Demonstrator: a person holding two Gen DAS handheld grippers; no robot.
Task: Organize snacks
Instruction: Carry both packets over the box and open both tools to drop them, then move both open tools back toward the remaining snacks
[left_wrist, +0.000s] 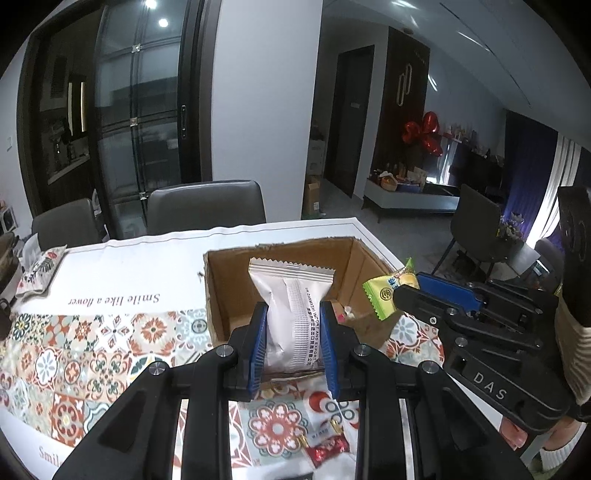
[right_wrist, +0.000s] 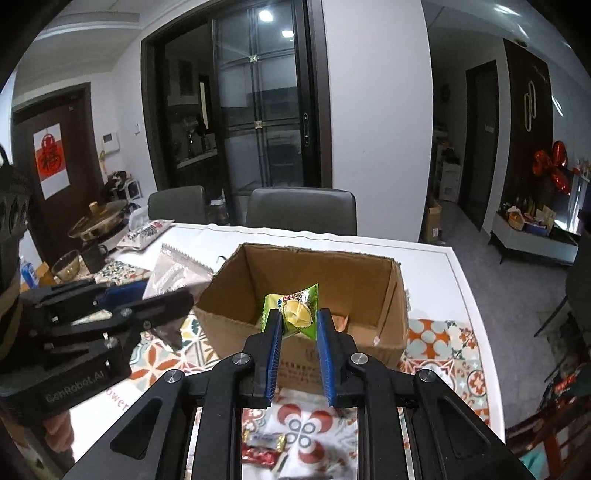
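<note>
Carrying two wrapped snacks toward one cardboard box (left_wrist: 221, 295). The white sachet (left_wrist: 291, 314) stands upright between the blue pads of the left gripper (left_wrist: 293, 343), whose jaws are closed on its lower half, its crimped top edge rising clear above the fingertips. The green durian candy (right_wrist: 295, 314) sits between the fingertips of the right gripper (right_wrist: 299, 332), jaws closed on its middle, wrapper ends flaring past the pads. Ahead of and below both pairs of jaws lies the box, open-topped, with a small wrapped sweet visible on its floor. Judged step: delivery into the box. To do it well, each snack should be brought beyond the near wall before the jaws part, one gripper at a time, since the two stand near each other over the opening. Loose red-wrapped candies (right_wrist: 258, 456) remain on the patterned tablecloth (left_wrist: 74, 350), beneath and behind the jaws.
</note>
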